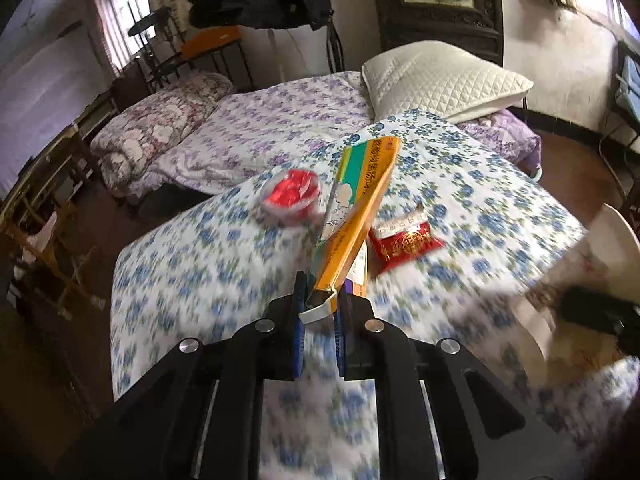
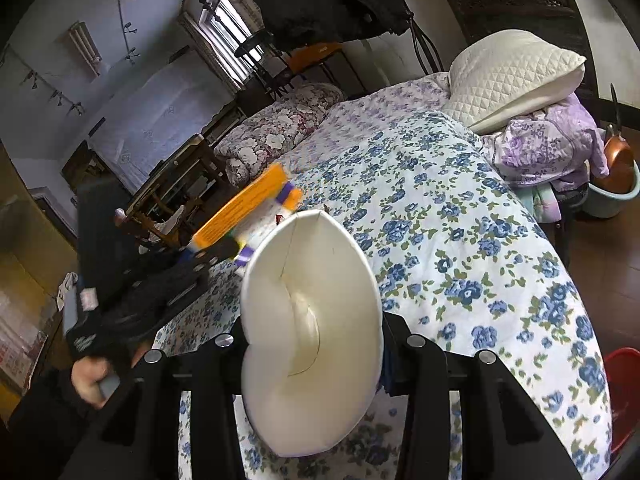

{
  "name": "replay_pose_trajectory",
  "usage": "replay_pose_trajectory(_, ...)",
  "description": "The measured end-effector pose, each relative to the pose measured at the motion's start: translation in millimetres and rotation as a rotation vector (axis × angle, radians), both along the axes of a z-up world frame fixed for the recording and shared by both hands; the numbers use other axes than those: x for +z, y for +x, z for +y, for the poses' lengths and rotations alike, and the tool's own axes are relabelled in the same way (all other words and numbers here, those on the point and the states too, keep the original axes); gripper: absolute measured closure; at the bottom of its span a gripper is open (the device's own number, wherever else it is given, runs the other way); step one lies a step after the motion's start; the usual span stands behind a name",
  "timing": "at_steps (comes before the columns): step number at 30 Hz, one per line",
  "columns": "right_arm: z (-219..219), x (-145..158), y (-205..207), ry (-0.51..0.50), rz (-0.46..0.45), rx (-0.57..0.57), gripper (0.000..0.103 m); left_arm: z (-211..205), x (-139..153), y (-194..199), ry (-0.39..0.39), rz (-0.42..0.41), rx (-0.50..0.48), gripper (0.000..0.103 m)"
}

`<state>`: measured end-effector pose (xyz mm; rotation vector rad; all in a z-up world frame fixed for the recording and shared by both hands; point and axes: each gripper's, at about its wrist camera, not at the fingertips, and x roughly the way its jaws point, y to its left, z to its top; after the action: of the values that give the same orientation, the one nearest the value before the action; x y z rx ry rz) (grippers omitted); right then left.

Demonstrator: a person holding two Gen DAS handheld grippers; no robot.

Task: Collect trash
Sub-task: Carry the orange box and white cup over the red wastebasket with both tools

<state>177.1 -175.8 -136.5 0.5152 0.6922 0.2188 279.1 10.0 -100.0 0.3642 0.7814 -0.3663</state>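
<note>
A long orange and green carton [image 1: 356, 212] sticks forward from my left gripper [image 1: 320, 312], which is shut on its near end and holds it off the blue-flowered quilt [image 1: 460, 184]. In the right wrist view the same carton [image 2: 240, 212] shows at the left, beside the left gripper [image 2: 208, 252] and the hand holding it. My right gripper [image 2: 316, 360] is shut on a squashed white paper cup [image 2: 312, 328], mouth facing the camera. A clear tub with red wrappers [image 1: 292, 196] and a red snack packet [image 1: 404, 240] lie on the quilt.
A white quilted pillow [image 1: 440, 76] and a rolled floral blanket [image 1: 160, 128] lie on the bed behind. A red bucket [image 2: 624, 396] stands on the floor at the right, a pale bucket with a copper pan [image 2: 616, 184] farther back. Wooden furniture [image 1: 44, 216] stands at the left.
</note>
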Motion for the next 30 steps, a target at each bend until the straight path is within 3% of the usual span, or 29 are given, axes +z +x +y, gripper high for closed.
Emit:
replay_pose_trajectory(9,9,23,-54,-0.042,0.016,0.052,0.061,22,31,-103,-0.158,0.020,0.097,0.090)
replay_pose_trajectory(15,14,28,-92,-0.159,0.079,0.075,0.061,16,24,-160,-0.218,0.084,0.168,0.090)
replay_pose_trajectory(20,16,21,-100,-0.219,0.121,0.065,0.061,13,9,-178,-0.245,0.136,0.203,0.090)
replay_pose_trajectory(30,15,17,-91,-0.227,0.152,0.075,0.058,13,-20,-177,-0.280,0.192,0.211,0.090)
